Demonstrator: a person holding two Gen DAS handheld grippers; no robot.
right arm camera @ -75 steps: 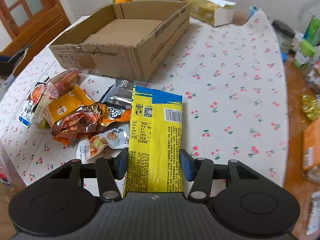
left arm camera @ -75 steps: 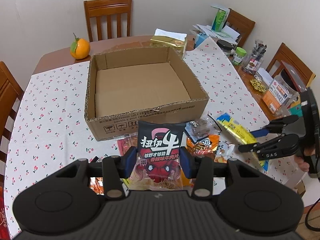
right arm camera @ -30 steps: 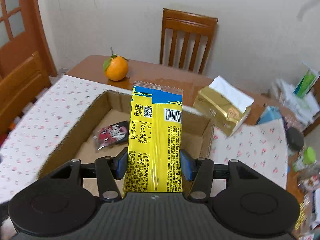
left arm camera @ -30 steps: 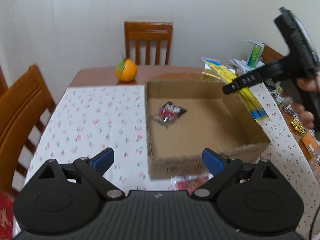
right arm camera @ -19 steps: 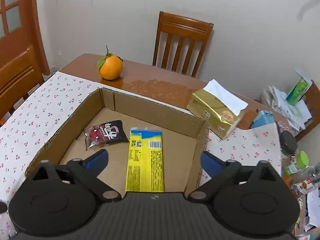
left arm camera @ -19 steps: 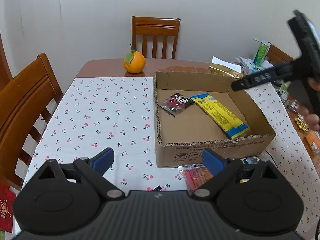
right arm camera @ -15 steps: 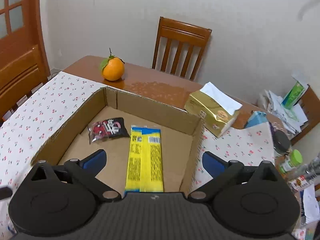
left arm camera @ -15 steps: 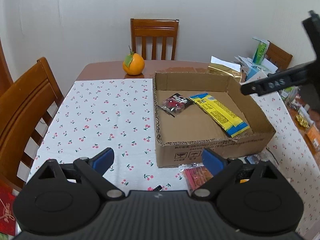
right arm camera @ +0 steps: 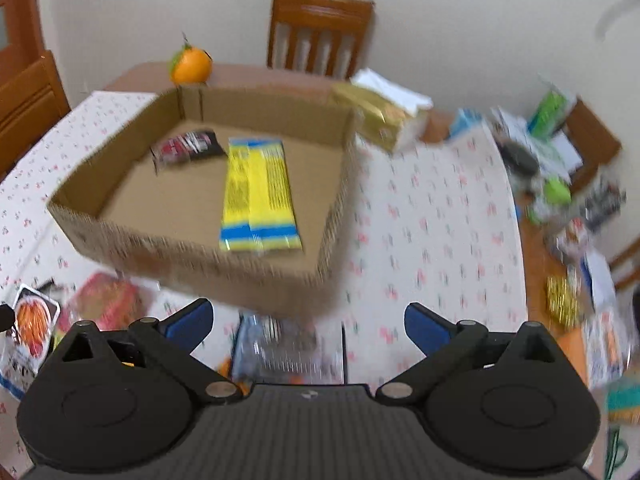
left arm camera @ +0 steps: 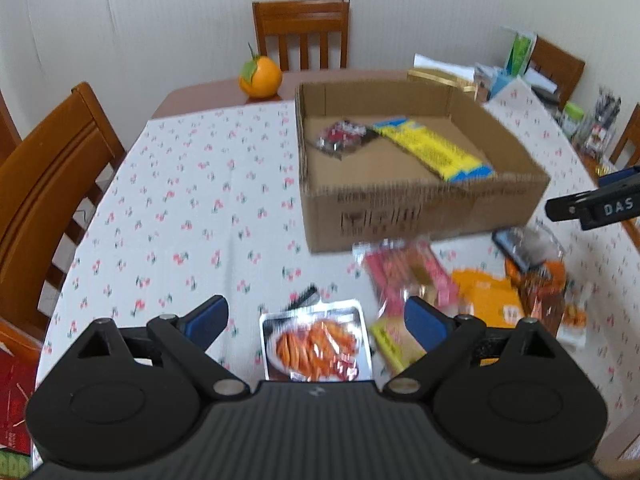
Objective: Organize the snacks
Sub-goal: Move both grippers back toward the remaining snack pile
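Note:
An open cardboard box (left arm camera: 420,216) (right arm camera: 192,256) stands on the cherry-print tablecloth. Inside it lie a yellow-and-blue snack pack (left arm camera: 434,148) (right arm camera: 258,196) and a small black-and-red packet (left arm camera: 342,136) (right arm camera: 186,146). In front of the box lies a loose pile of snacks. My left gripper (left arm camera: 316,320) is open above a silver pack with an orange food picture (left arm camera: 316,346), with a pink pack (left arm camera: 404,274) and orange packs (left arm camera: 486,300) to the right. My right gripper (right arm camera: 306,322) is open, empty, over a blurred silvery-blue pack (right arm camera: 280,344) near the box's front corner.
An orange (left arm camera: 260,76) and a gold tissue pack (right arm camera: 376,114) sit behind the box. Bottles, jars and papers (right arm camera: 556,184) crowd the right end of the table. Wooden chairs (left arm camera: 44,184) stand at the left and far sides. The tablecloth's left part (left arm camera: 180,200) is bare.
The right gripper opened and dropped the yellow pack into the box, then drew back toward the near pile. The left gripper, open throughout, also pulled back and down over the loose snacks.

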